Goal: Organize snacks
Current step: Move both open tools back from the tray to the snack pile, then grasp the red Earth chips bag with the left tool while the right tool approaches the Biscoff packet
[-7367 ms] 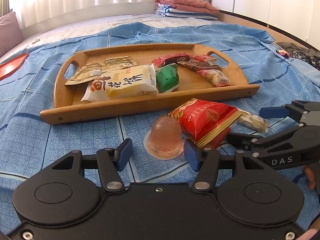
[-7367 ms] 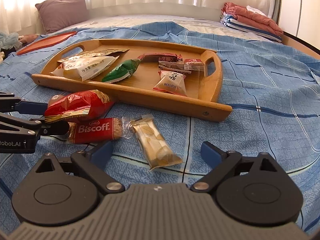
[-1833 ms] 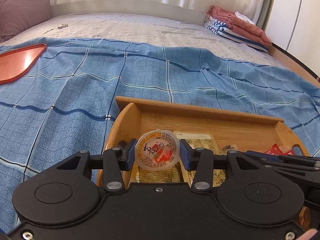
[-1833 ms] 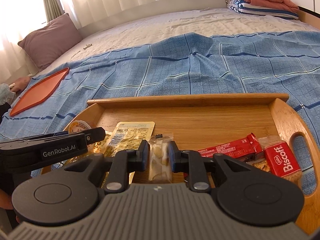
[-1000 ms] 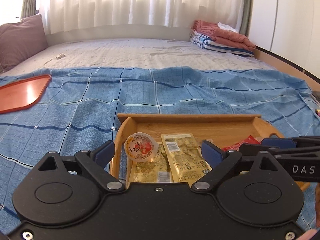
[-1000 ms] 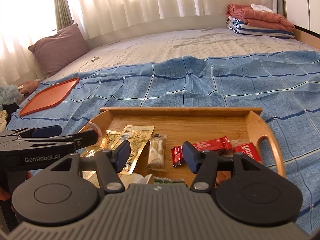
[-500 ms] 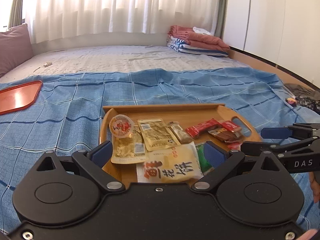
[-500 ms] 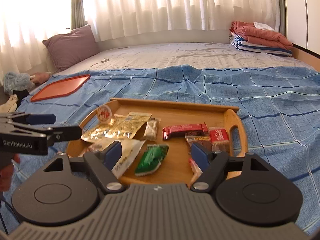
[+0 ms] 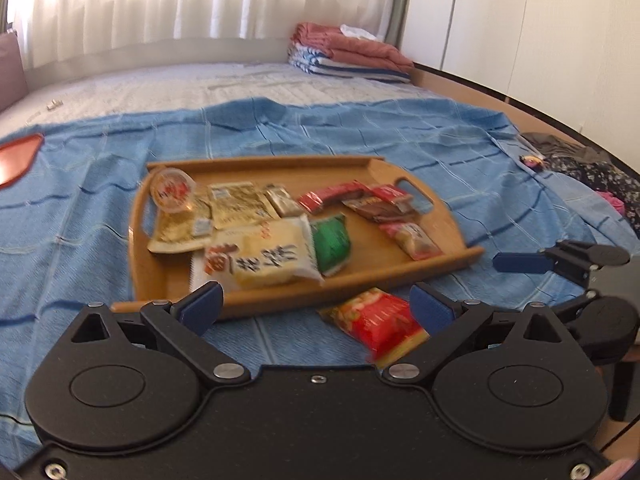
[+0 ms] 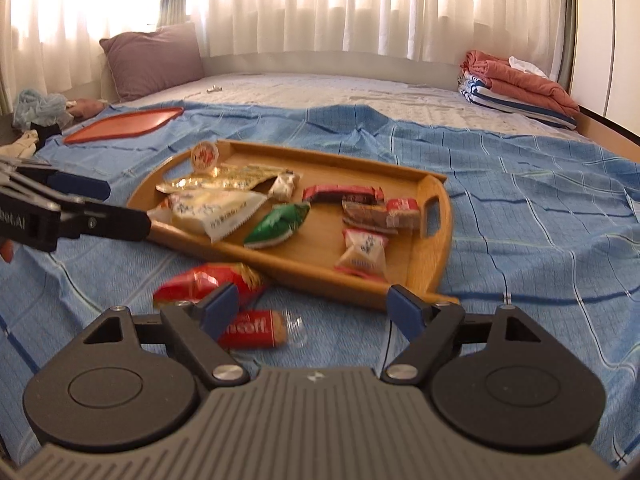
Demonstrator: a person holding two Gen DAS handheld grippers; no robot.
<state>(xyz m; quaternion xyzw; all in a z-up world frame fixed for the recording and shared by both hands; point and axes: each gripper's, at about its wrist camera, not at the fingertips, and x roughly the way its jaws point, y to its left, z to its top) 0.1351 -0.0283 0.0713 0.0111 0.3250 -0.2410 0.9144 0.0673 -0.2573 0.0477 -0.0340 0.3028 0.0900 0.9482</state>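
A wooden tray [image 9: 448, 220] [image 10: 438, 240] sits on the blue bedspread and holds several snacks: a jelly cup [image 9: 173, 190] [image 10: 205, 156] leaning at its far left corner, yellow packets, a white rice-cake bag [image 9: 260, 258], a green packet [image 10: 278, 220] and red bars. A red snack bag [image 9: 380, 322] [image 10: 208, 280] lies on the bedspread in front of the tray. A red Biscoff packet [image 10: 252, 328] lies just beyond my right gripper. My left gripper [image 9: 316, 306] is open and empty. My right gripper [image 10: 314, 308] is open and empty.
An orange lid [image 10: 124, 124] lies on the bed at the far left. A purple pillow [image 10: 152, 56] and folded blankets [image 10: 516, 80] sit at the back. Dark clothes [image 9: 588, 164] lie at the bed's right edge.
Both grippers have pulled back from the tray toward the near bed edge. The red bag and the Biscoff packet have come into view.
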